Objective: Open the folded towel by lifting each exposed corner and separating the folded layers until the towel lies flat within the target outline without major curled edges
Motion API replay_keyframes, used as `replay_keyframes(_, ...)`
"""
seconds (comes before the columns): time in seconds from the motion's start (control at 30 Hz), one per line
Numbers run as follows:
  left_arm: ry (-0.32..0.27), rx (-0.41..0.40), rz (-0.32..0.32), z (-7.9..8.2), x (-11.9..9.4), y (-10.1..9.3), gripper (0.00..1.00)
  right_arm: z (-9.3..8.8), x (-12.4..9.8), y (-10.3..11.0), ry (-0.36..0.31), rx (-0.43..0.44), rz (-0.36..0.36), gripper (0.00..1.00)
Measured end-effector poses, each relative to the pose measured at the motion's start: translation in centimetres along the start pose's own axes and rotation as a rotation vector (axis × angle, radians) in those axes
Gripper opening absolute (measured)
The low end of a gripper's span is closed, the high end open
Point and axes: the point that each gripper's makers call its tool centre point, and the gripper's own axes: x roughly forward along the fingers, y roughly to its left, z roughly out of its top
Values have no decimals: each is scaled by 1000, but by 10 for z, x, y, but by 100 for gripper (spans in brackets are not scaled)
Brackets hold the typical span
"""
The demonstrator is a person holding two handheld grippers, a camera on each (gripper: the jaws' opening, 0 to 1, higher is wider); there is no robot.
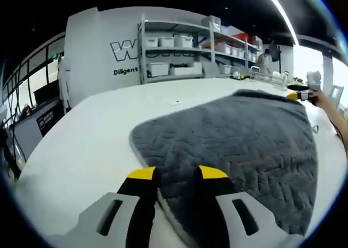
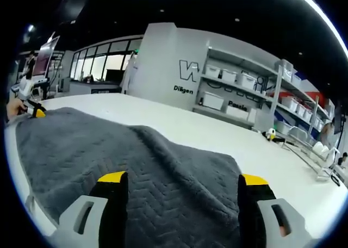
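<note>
Your left gripper [image 1: 178, 174] sits at six o'clock in the left gripper view, its yellow-tipped jaws close together with the near edge of the grey towel [image 1: 234, 144] running between them; whether they actually pinch the cloth I cannot tell. In the right gripper view, your right gripper [image 2: 182, 180] has its jaws spread wide, low over the towel [image 2: 130, 161] and gripping nothing.

Past the jaws the towel spreads across the white table [image 1: 87, 144], from six o'clock up toward two o'clock in the left gripper view. It looks largely opened, though a ridge humps through the middle in the right gripper view. I can make out no target outline.

At the far corner your other gripper appears, near three o'clock in the left gripper view and nine o'clock in the right. Beyond stand shelves [image 1: 179, 55] of bins.

The risk: pull from one end alone and the cloth will drag or bunch, deepening that ridge. Release the near edge carelessly and it may curl under.
</note>
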Motion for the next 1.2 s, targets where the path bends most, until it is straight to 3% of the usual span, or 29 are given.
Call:
replay_keyframes(0.2,4,-3,8,-1,-2,7,16,-1,-1,0,2,2,-3,84)
replay_keyframes(0.5,14,-12,29,-3,-6,14,12,-3,0,3,8,-4,2,83)
replay_keyframes(1.2,74,47,217,-11,-22,57,12,-2,0,1,3,-2,2,83)
